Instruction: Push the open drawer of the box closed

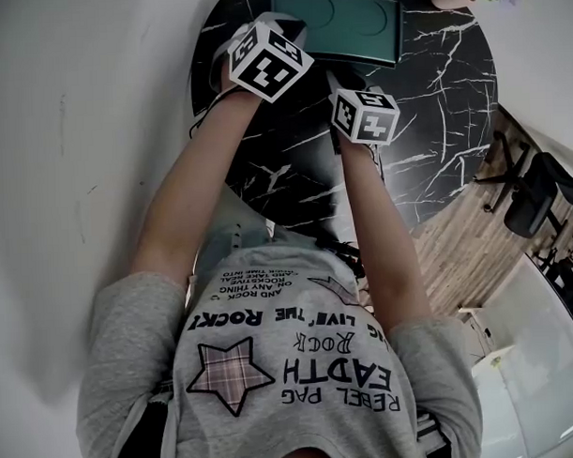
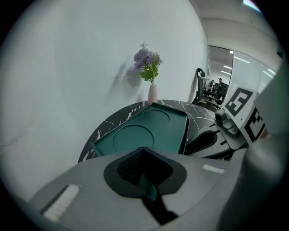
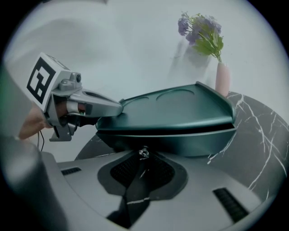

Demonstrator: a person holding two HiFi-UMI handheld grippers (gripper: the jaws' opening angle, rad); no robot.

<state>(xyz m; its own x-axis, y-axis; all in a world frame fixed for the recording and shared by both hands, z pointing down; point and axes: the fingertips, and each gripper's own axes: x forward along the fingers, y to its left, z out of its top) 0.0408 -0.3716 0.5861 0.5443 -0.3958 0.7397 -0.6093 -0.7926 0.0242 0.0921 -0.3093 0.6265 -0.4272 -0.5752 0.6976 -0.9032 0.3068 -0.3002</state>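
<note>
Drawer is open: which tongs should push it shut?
Right. Its tongs face the drawer front squarely, with their tips closed on the knob. The left tongs grip the box at its top corner, off the drawer's line.

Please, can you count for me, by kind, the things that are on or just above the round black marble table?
green box: 1
vase with flowers: 1
grippers, the left gripper and the right gripper: 2
total: 4
</note>
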